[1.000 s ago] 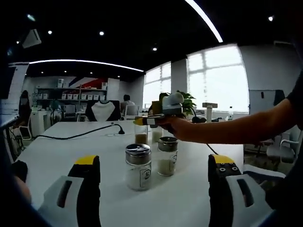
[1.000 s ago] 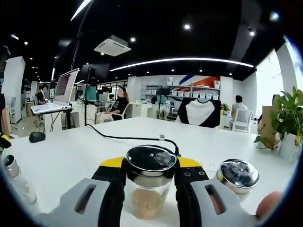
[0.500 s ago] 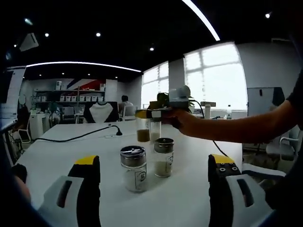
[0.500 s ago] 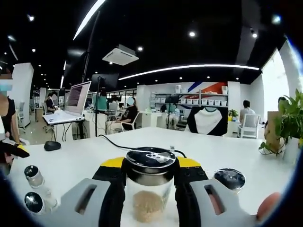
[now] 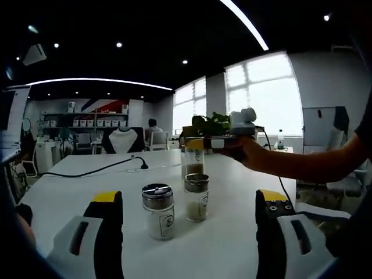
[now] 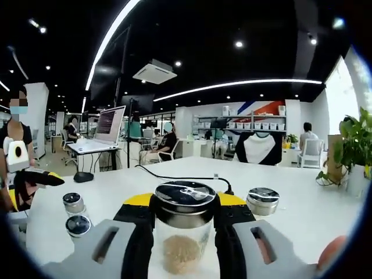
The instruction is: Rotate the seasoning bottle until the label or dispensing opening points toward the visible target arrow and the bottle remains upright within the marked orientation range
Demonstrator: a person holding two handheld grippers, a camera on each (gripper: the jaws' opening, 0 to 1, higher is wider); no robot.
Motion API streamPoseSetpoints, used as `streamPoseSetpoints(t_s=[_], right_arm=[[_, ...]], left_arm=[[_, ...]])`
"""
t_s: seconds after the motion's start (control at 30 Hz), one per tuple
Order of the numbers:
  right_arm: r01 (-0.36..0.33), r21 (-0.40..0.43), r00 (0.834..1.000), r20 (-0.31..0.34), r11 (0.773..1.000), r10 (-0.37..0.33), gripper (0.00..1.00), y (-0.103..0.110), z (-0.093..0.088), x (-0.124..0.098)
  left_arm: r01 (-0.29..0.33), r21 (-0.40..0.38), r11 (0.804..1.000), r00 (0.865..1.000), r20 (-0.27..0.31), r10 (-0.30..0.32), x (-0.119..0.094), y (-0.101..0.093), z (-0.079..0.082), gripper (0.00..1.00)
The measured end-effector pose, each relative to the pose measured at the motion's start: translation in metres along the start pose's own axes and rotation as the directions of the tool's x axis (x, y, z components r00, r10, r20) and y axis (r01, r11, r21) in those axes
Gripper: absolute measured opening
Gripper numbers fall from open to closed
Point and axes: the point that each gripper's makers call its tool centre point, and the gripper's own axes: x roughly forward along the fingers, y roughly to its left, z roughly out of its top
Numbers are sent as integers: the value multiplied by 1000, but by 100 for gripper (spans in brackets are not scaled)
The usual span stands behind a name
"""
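Observation:
My right gripper [image 6: 185, 206] is shut on a glass seasoning bottle [image 6: 181, 256] with brown granules and a metal lid, held upright. In the left gripper view the same bottle [image 5: 192, 161] hangs in the right gripper [image 5: 200, 141], held by a person's hand beyond the two nearer bottles. A white-filled bottle [image 5: 158, 212] and a beige-filled bottle [image 5: 196, 199] stand on the white table [image 5: 70, 192] ahead of my left gripper [image 5: 190, 197], which is open with nothing between its fingers. Those two bottles [image 6: 75, 214] appear small at the left, near the left gripper [image 6: 36, 178].
Another metal-lidded bottle [image 6: 263, 201] stands on the table right of the held one. A black cable [image 5: 96, 168] runs across the far table. A mouse [image 6: 83, 176] and a laptop [image 6: 110, 123] sit at far left. A potted plant [image 6: 353, 145] stands at right.
The right gripper has carried the brown bottle up off the table and to the right in the left gripper view. The right gripper view has swung, bringing the two small bottles into sight.

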Motion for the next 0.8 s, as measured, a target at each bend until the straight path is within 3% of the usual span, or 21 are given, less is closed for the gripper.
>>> streamPoseSetpoints(t_s=[0.23, 0.37, 0.53, 0.7, 0.8], right_arm=[[-12, 1, 1000, -7, 1000, 12, 38, 15, -3, -24], [-59, 118, 998, 32, 991, 56, 37, 29, -1, -38], [-46, 67, 999, 33, 997, 44, 37, 43, -1, -53], [-105, 36, 993, 48, 994, 104, 37, 72, 4, -68], [-144, 60, 988, 72, 988, 140, 38, 87, 8, -75]], left_arm=[[42, -38, 998, 999, 14, -42, 4, -10, 0, 100], [38, -4, 999, 999, -6, -38, 5, -13, -1, 100], [47, 3, 999, 999, -8, -47, 8, -19, 1, 100], [63, 8, 998, 998, -15, -63, 13, -25, -1, 100], [79, -2, 997, 997, -15, -79, 15, -30, -3, 99]])
